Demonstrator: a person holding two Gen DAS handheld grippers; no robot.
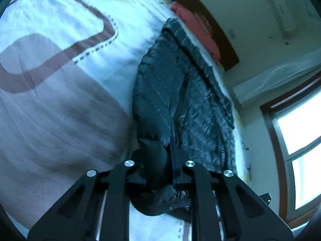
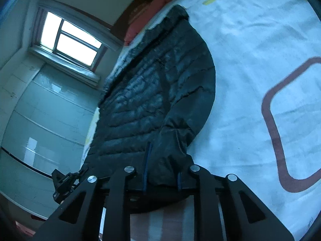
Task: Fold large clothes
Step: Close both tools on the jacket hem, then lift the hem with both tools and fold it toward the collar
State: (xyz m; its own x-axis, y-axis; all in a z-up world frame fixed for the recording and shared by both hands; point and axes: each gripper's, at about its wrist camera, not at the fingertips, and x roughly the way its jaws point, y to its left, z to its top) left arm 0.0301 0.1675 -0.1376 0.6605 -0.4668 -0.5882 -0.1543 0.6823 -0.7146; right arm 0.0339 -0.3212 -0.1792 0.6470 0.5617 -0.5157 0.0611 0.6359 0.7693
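Now, on the left side, the left gripper [image 1: 158,172] is squeezed tight on a bunched bit of the dark puffy jacket [image 1: 180,92] at its near end, and the jacket lies long across the bed cover [image 1: 60,70] near the bed's edge. Over on the right, the right gripper [image 2: 162,180] pinches the near end too, beside a sleeve that seems tucked in over the body. I think the folding is only partly done, with the big fold away from us left.
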